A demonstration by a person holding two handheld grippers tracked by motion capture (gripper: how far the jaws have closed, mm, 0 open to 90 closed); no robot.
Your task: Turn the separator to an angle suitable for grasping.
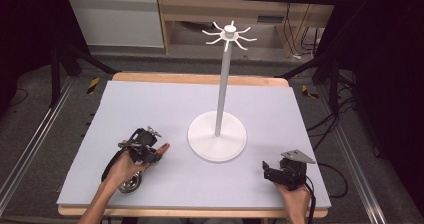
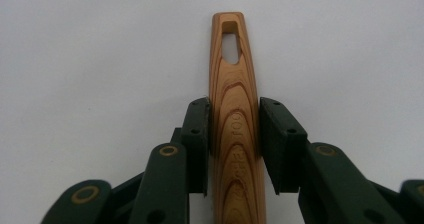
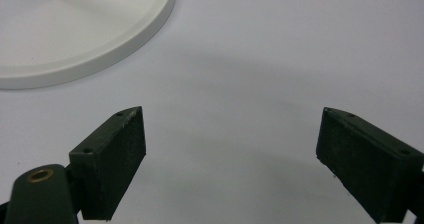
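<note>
right hand-held gripper (image 3: 230,154): jaws spread wide, nothing between | counter (image 3: 280,59): pale, bare beneath | white round stand base (image 3: 100,39): upper left, well apart

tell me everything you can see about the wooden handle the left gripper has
The wooden handle is slim, light brown with bold curved grain and faint stamped lettering. It tapers to a rounded tip with a teardrop hanging hole. The left gripper has its jaws shut on its sides, above the pale table cover. In the high view its tip pokes out past the hand.
</note>
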